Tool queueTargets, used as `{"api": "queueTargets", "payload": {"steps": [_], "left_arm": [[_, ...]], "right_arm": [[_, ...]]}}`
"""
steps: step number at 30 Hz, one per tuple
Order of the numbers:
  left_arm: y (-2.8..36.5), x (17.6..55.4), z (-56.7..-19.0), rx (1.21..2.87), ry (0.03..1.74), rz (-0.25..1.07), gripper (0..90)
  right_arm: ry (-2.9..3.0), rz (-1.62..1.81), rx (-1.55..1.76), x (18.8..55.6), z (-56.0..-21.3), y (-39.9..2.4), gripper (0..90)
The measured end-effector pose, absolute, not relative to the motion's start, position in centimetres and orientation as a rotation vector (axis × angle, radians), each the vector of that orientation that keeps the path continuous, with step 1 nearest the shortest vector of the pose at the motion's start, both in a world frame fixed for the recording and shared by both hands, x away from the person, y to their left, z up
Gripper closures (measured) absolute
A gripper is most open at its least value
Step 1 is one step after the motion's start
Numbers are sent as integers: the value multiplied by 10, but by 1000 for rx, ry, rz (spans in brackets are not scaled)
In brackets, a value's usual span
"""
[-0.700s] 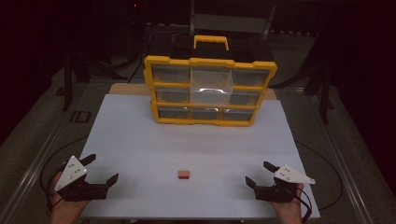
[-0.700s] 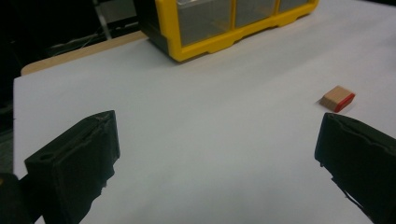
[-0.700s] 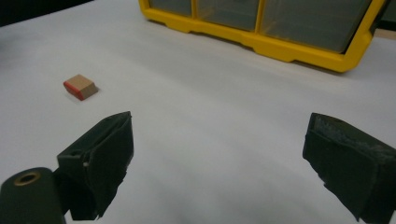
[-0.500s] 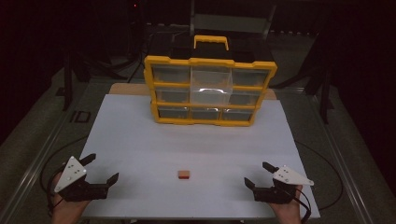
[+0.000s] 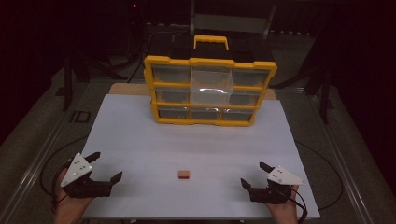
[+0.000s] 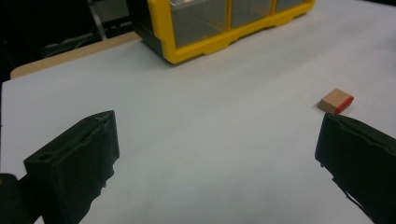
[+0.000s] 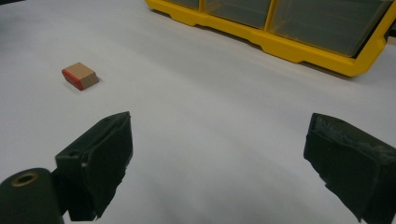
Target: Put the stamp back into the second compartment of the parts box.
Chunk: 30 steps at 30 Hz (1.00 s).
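Observation:
A small tan block with a red edge (image 5: 184, 174) lies on the white table sheet (image 5: 196, 140) near the front, between the two grippers. My left gripper (image 5: 106, 166) rests at the front left, open, nothing between its jaws; the block (image 6: 336, 101) lies ahead of it to the right. At the front right my right gripper (image 5: 255, 174) is open and empty too, with the block (image 7: 80, 75) ahead to its left. A yellow organizer case with clear drawers (image 5: 210, 91) stands upright at the back of the sheet.
The case's yellow base (image 6: 224, 39) and lower drawers (image 7: 299, 28) stand well beyond both grippers. Bare white sheet stretches between the case and the block. Dark floor and cables surround the table (image 5: 56, 140).
The right gripper has shifted slightly toward the front edge; the left gripper, the block and the case have not visibly moved.

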<state>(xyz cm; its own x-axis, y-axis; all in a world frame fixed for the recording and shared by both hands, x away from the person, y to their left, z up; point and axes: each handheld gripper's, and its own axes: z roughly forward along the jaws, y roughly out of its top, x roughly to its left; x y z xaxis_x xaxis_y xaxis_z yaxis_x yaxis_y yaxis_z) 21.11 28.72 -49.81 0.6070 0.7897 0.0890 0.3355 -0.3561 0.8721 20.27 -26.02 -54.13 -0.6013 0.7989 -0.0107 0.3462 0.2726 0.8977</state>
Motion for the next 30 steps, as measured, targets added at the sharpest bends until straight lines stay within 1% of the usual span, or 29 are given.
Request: {"api": "queueTargets", "payload": {"steps": [16, 24, 30], "left_arm": [[270, 221, -494, 2006, 870, 621, 4], [254, 228, -492, 2042, 830, 609, 4], [236, 239, -490, 2101, 780, 570, 4]], "right_arm": [[2075, 1309, 1034, 206, -542, -262, 79], [2073, 1310, 1041, 206, -542, -263, 79], [2075, 1308, 1047, 207, -542, -263, 79]]}}
